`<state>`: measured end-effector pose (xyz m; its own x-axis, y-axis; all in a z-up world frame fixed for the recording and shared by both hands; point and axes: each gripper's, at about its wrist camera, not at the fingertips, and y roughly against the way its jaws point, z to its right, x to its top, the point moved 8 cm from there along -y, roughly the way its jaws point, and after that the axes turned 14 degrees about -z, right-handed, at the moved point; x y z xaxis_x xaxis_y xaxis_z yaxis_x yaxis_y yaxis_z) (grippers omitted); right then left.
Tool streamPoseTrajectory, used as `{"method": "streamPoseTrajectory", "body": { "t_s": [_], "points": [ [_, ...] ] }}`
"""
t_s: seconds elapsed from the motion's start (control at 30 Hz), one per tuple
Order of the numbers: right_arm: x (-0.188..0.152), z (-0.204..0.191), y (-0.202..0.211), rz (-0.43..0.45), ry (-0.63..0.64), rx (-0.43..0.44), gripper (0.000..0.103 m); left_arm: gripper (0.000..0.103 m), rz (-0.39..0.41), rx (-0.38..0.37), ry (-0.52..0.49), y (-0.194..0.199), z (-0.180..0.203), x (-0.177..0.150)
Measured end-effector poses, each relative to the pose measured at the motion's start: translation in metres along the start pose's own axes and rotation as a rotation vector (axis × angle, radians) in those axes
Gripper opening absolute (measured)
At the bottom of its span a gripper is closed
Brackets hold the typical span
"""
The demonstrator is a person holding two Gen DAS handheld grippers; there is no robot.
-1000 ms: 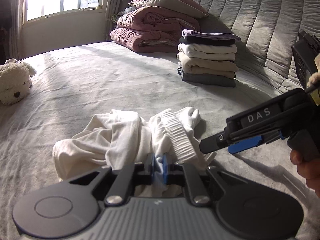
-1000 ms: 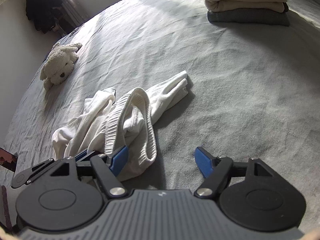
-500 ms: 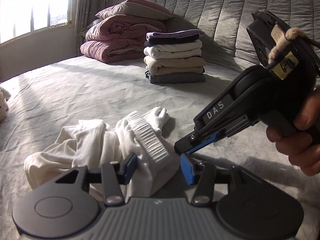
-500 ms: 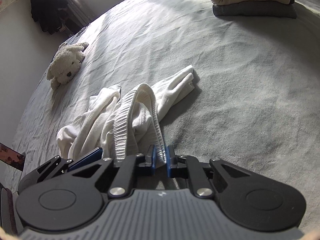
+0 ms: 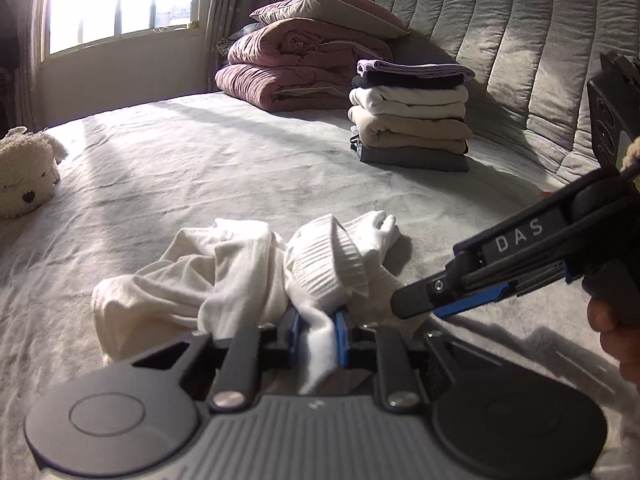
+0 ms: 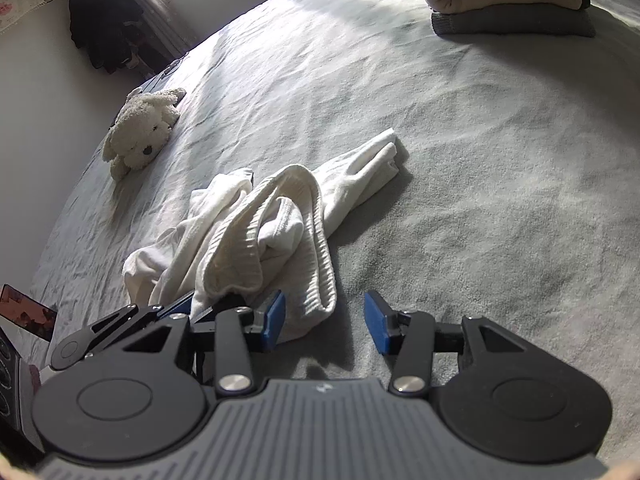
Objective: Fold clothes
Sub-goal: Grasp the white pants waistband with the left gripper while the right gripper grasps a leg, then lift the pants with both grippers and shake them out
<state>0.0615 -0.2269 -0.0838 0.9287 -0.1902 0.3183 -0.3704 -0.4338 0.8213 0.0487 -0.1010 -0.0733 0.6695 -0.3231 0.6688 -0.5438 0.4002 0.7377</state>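
A crumpled white garment (image 5: 224,276) with a ribbed waistband lies on the grey bed (image 5: 200,152). My left gripper (image 5: 317,330) is shut on a fold of the garment's near edge, and white cloth fills the gap between its blue pads. In the right wrist view the same garment (image 6: 248,240) lies just ahead. My right gripper (image 6: 325,322) is open, with the end of the waistband resting against its left pad. The right gripper's fingers (image 5: 460,296) come in from the right, touching the cloth. A hand (image 5: 616,336) holds that gripper.
A stack of folded clothes (image 5: 412,120) stands near the padded headboard (image 5: 520,60), beside pink quilts and a pillow (image 5: 296,68). A white plush dog (image 6: 140,132) lies at the bed's left side. Dark clothing (image 6: 104,28) hangs by the window wall.
Half a second ago my left gripper was open and my right was shut on the waistband. Now the left has shut on the garment and the right has opened.
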Motion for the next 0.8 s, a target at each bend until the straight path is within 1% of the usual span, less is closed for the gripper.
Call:
{"method": "streamPoseTrajectory", "body": {
  "t_s": [0.03,0.07,0.1,0.13,0.17,0.3,0.37,0.5,0.57,0.67,0.8],
  "points": [
    [0.0,-0.003,-0.002,0.005,0.015,-0.003,0.049,0.015,0.005,-0.008,0.02,0.004,-0.003,0.0],
    [0.0,-0.005,-0.004,0.014,0.033,-0.012,0.042,0.015,0.01,-0.016,0.04,0.007,-0.007,0.001],
    [0.0,-0.006,-0.005,0.022,0.037,-0.018,0.022,0.013,0.015,-0.023,0.059,0.011,-0.01,0.001],
    [-0.001,-0.005,-0.006,0.031,0.041,-0.023,0.013,0.013,0.021,-0.031,0.079,0.015,-0.014,0.001],
    [-0.001,-0.005,-0.007,0.039,0.044,-0.029,0.01,0.013,0.026,-0.038,0.098,0.019,-0.017,0.001],
    [-0.001,-0.005,-0.002,0.086,0.035,-0.036,0.008,0.012,0.047,-0.068,0.176,0.033,-0.031,0.002],
    [0.001,-0.009,0.006,0.125,0.042,-0.05,0.008,0.011,0.056,-0.078,0.207,0.04,-0.038,0.003],
    [0.008,-0.019,0.018,0.197,0.089,-0.114,0.008,0.011,0.074,-0.081,0.244,0.052,-0.05,0.006],
    [0.015,-0.025,0.022,0.233,0.119,-0.158,0.008,0.011,0.095,-0.077,0.26,0.062,-0.057,0.007],
    [0.029,-0.032,0.028,0.271,0.132,-0.189,0.008,0.011,0.132,-0.08,0.281,0.075,-0.068,0.013],
    [0.054,-0.05,0.034,0.312,0.169,-0.231,0.008,0.01,0.18,-0.057,0.315,0.089,-0.086,0.021]
  ]
}}
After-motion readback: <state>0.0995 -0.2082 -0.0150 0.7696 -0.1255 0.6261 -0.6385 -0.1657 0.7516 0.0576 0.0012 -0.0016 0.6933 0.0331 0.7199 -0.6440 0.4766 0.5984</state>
